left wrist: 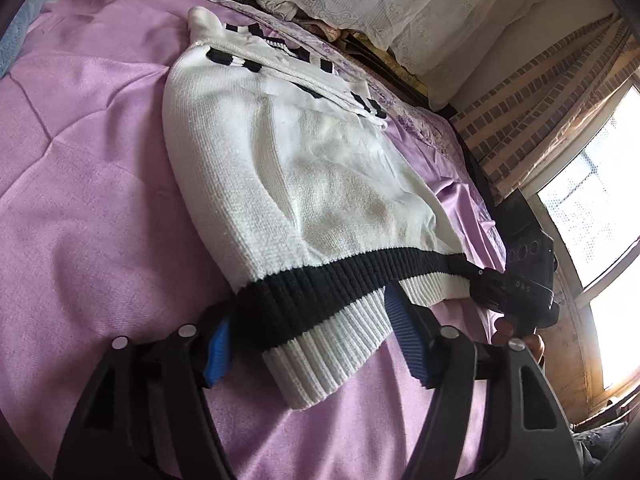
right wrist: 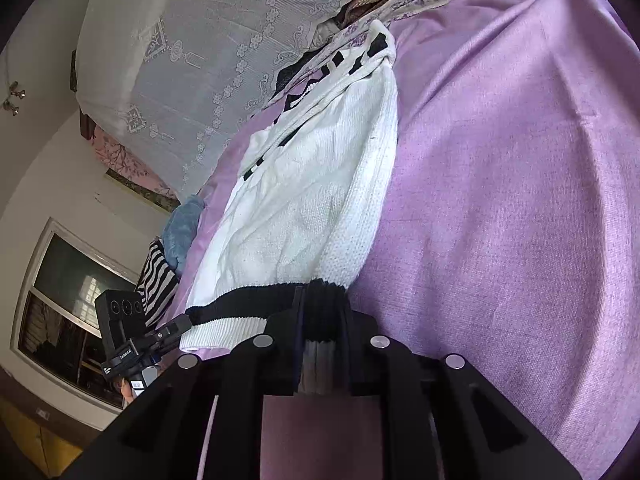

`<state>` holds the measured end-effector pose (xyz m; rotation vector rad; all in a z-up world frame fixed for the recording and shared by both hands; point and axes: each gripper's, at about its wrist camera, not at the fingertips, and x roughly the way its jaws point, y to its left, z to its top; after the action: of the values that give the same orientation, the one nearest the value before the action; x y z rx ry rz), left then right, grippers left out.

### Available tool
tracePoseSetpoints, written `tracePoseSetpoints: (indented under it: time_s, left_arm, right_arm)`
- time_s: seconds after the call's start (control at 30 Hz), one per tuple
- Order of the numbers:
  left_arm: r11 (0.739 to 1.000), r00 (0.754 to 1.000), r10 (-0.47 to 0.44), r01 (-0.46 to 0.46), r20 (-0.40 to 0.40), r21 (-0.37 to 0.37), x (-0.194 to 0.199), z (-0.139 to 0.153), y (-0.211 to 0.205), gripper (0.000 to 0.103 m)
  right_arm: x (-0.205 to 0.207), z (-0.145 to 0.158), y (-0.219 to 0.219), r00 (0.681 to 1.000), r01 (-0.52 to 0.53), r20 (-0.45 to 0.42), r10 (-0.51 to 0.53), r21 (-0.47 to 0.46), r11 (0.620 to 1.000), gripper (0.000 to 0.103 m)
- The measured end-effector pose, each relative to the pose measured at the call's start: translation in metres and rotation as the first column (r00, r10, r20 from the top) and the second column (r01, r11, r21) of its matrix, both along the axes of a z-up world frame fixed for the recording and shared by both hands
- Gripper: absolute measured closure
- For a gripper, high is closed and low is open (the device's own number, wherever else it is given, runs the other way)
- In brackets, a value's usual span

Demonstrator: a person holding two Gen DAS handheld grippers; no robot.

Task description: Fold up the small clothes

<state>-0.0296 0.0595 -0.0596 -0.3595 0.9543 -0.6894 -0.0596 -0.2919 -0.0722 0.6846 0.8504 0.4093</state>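
Sweater (right wrist: 304,208); striped cloth (right wrist: 158,276) right-view only

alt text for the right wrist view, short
The right gripper is clamped on the black-and-white ribbed hem of a white knit sweater lying on a purple bedspread. At lower left, the left gripper meets the hem's other end; lace curtains hang behind.

Lilac bedspread (left wrist: 100,208), white lace drape (right wrist: 192,52), brick-patterned curtain (left wrist: 532,100), bright window (left wrist: 592,208)
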Motion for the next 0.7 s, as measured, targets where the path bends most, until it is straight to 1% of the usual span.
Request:
tracePoseSetpoints:
  time_s: [0.07,0.1,0.13,0.17,0.2,0.27,0.3,0.4,0.43,0.47,0.5,0.6,0.63,0.7]
  left_arm:
    - [0.999,1.0,0.0,-0.001,0.013,0.035,-0.001,0.002,-0.006,0.033]
    - [0.999,1.0,0.007,-0.008,0.02,0.049,-0.002,0.002,-0.007,0.039]
    - [0.998,1.0,0.021,-0.022,0.024,0.062,-0.001,0.002,-0.006,0.047]
    - [0.997,0.999,0.035,-0.036,0.018,0.067,0.0,0.001,-0.004,0.063]
    - [0.998,0.999,0.041,-0.042,0.006,0.049,0.002,0.0,-0.001,0.07]
    - [0.999,0.999,0.046,-0.046,-0.006,0.001,0.003,-0.001,0.007,0.078]
    - [0.999,0.999,0.049,-0.049,-0.001,-0.004,0.003,0.0,0.008,0.079]
    - [0.998,0.998,0.055,-0.055,0.021,-0.002,0.001,0.004,0.009,0.078]
    - [0.998,0.998,0.058,-0.058,0.022,-0.007,0.0,0.004,0.01,0.076]
    - [0.997,0.997,0.072,-0.072,0.01,-0.012,0.001,0.003,0.013,0.064]
    - [0.996,0.996,0.09,-0.09,-0.004,-0.027,0.003,0.001,0.017,0.047]
    - [0.986,0.993,0.111,-0.116,-0.045,-0.118,0.008,-0.003,0.031,0.045]
    - [0.984,0.992,0.114,-0.121,-0.057,-0.133,0.01,-0.004,0.033,0.045]
    - [0.984,0.991,0.115,-0.122,-0.064,-0.129,0.011,-0.005,0.032,0.044]
  right_arm:
    - [0.0,0.0,0.003,1.0,-0.001,0.002,0.001,-0.017,1.0,0.086]
    - [0.0,0.0,0.004,1.0,-0.003,0.003,0.003,-0.026,1.0,0.086]
    - [0.0,0.001,0.006,1.0,-0.008,0.003,0.008,-0.034,0.999,0.086]
    - [0.0,0.001,0.007,1.0,-0.011,0.005,0.011,-0.04,0.999,0.086]
    - [0.0,0.001,0.007,1.0,-0.012,0.007,0.012,-0.042,0.999,0.087]
    - [-0.002,0.002,0.005,1.0,-0.002,0.017,0.002,-0.031,1.0,0.089]
    - [-0.002,0.003,0.003,1.0,0.003,0.024,-0.002,-0.023,1.0,0.09]
    - [-0.004,0.006,0.001,0.999,0.012,0.043,-0.011,-0.011,1.0,0.09]
    - [-0.004,0.006,0.0,0.999,0.013,0.046,-0.013,-0.004,1.0,0.09]
    - [-0.004,0.005,-0.002,0.999,0.015,0.042,-0.015,0.002,1.0,0.09]
    - [-0.004,0.004,-0.004,0.999,0.017,0.035,-0.017,0.015,1.0,0.09]
    - [-0.006,0.002,-0.013,0.999,0.037,0.031,-0.039,0.072,0.997,0.09]
    - [-0.008,0.003,-0.016,0.998,0.049,0.037,-0.053,0.085,0.995,0.09]
    - [-0.012,0.004,-0.023,0.995,0.079,0.051,-0.084,0.103,0.992,0.09]
